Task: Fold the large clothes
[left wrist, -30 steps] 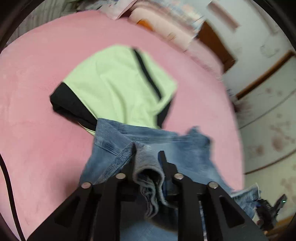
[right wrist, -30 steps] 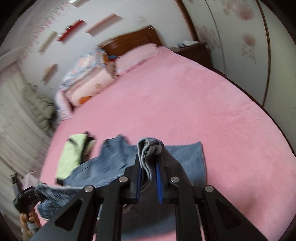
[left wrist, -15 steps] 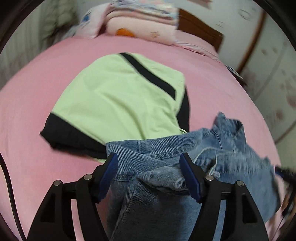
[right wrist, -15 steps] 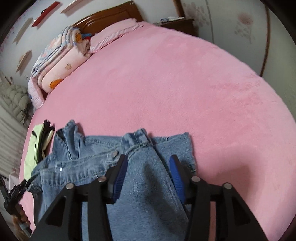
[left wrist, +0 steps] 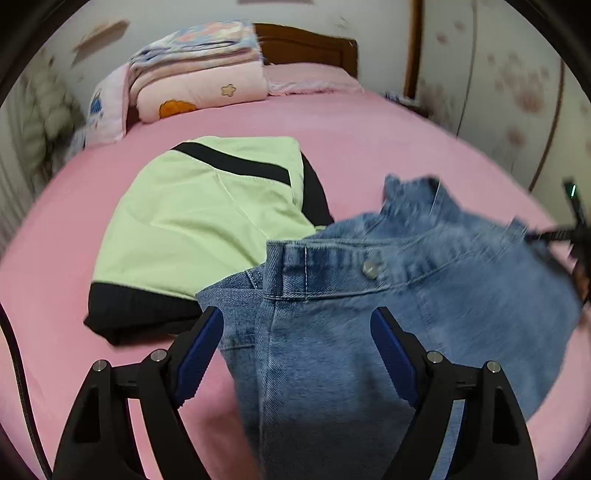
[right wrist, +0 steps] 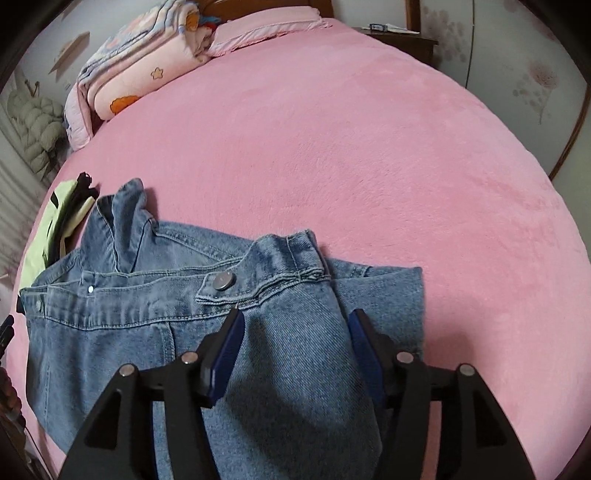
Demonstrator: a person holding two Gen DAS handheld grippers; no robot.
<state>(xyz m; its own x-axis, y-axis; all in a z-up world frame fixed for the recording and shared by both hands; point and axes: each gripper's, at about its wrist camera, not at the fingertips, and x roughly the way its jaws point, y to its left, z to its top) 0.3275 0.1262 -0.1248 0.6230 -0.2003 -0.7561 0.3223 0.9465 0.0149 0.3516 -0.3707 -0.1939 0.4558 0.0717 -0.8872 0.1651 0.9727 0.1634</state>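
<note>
A blue denim garment (left wrist: 351, 325) lies folded on the pink bed (left wrist: 369, 140), with its metal button (left wrist: 370, 268) and waistband facing up. It also shows in the right wrist view (right wrist: 177, 325). My left gripper (left wrist: 297, 328) is open and empty just above the denim's left part. My right gripper (right wrist: 293, 328) is open and empty above the denim's right fold. A folded light-green and black garment (left wrist: 207, 218) lies beside the denim; its far edge overlaps under the denim.
Stacked pink quilts and a pillow (left wrist: 199, 85) sit at the head of the bed by the wooden headboard (left wrist: 306, 44). A nightstand (right wrist: 399, 35) stands at the far right. Wide pink bedspread (right wrist: 369, 147) stretches beyond the denim.
Both grippers were shut on bunched denim a second ago. They have opened and let it go; the denim now lies flat on the bed, and both grippers have drawn back slightly.
</note>
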